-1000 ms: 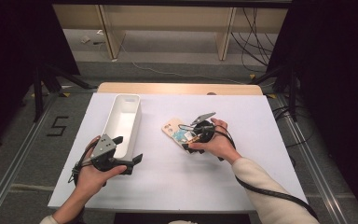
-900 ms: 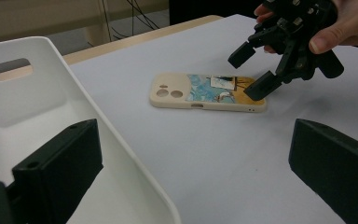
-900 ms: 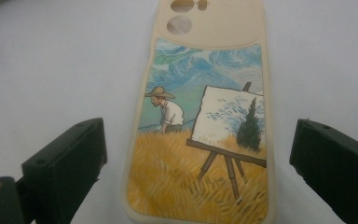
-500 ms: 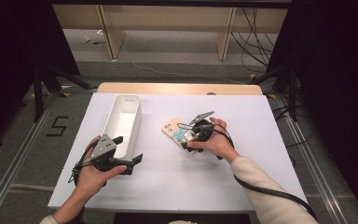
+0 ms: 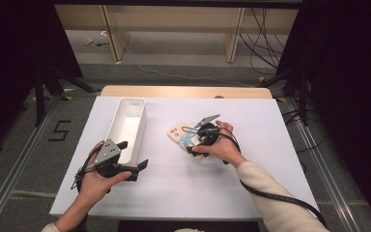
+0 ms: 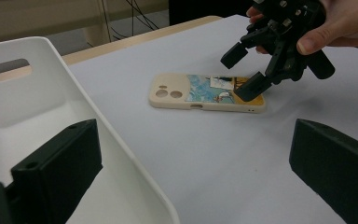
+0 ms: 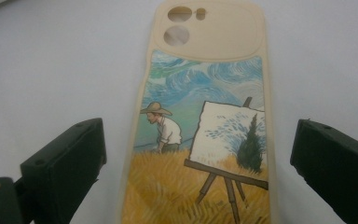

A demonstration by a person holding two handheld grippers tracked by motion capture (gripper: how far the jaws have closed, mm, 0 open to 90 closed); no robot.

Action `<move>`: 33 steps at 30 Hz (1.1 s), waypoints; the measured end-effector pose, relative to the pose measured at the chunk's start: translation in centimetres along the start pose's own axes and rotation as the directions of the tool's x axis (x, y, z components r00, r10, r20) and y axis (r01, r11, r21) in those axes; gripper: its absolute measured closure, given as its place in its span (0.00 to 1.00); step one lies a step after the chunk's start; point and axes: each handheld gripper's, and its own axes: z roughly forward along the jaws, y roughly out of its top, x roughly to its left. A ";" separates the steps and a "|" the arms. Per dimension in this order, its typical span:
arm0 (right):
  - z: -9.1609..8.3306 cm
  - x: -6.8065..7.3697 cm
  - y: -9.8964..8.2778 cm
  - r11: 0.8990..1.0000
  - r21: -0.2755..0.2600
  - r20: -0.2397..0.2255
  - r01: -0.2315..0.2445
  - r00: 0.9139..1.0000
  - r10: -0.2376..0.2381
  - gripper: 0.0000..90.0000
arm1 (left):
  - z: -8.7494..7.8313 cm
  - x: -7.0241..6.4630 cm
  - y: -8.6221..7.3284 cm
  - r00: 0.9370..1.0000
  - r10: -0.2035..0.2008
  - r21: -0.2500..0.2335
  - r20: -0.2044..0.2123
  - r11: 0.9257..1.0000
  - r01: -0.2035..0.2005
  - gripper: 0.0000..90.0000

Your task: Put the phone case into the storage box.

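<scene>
Poised to pick up the phone case (image 7: 200, 135), flat on the white table (image 5: 270, 145) beside the white bin (image 5: 125, 128). Right gripper (image 7: 196, 172) spread wide astride its lower end; left gripper (image 6: 191, 172) spread too, idle near the bin. Next, likely: lowering and closing squarely on the case's long edges.

- Phone case (image 5: 182, 135) lies flat on table (image 5: 270, 121), near centre, camera cutouts toward the far-left.
- Bin (image 5: 127, 126) stands left of the case, well apart, long axis running front to back.
- Right gripper (image 5: 196, 143) sits over the case's near end, jaws either side.
- Left gripper (image 5: 131, 162) sits at the bin's near end, one jaw over its rim.
</scene>
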 end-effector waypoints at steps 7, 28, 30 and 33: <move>0.3 0.0 0.1 1.000 0.007 -0.005 -0.004 1.000 0.004 0.02 | 0.0 0.0 0.0 1.000 0.000 0.000 0.000 1.000 0.000 0.02; 1.6 0.0 0.4 0.999 0.035 -0.001 0.001 1.000 -0.001 0.02 | 0.0 0.0 0.0 1.000 0.000 0.001 -0.001 1.000 0.000 0.02; 1.6 0.0 0.4 0.999 0.036 -0.001 0.000 1.000 0.000 0.02 | 0.0 0.0 0.0 1.000 0.000 0.000 -0.001 1.000 0.000 0.02; 1.8 -0.2 0.2 0.999 0.042 -0.003 -0.002 1.000 0.002 0.02 | 0.0 0.0 0.0 1.000 0.000 0.001 -0.001 1.000 0.000 0.02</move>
